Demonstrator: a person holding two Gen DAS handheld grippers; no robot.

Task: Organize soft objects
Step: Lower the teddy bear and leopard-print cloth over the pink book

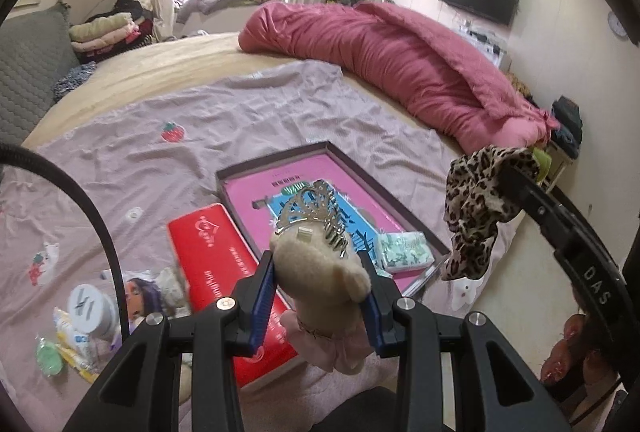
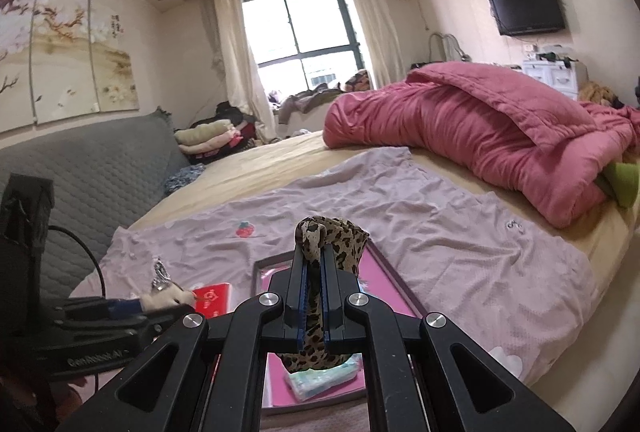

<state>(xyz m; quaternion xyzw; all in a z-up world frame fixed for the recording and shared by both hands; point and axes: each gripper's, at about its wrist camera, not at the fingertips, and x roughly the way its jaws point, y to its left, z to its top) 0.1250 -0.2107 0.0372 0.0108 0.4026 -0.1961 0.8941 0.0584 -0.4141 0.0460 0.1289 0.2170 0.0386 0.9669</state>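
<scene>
So right now you've got both hands full. Your left claw (image 1: 320, 272) is clamped on a little beige plush bear (image 1: 320, 272) with a silver tiara comb (image 1: 320, 210) on its head, held up in the air over the red box (image 1: 224, 272) and the near end of the open shallow box (image 1: 280, 162) with the pink lining. Your right claw (image 2: 314, 296) is pinched nearly flat on a leopard-print scarf (image 2: 332, 240), which dangles above that same box.

Progress-wise, I'd say you're partway: the only thing lying in the box is a pale green tissue pack (image 1: 404, 248), so both soft things have yet to be put down. There's also a small pile on the purple sheet (image 1: 200, 120) to the left, a white jar (image 1: 90, 308), a green round thing (image 1: 50, 356) and some packets, plus something fuzzy I can't make out. My guess is bear and scarf go in the box.
</scene>
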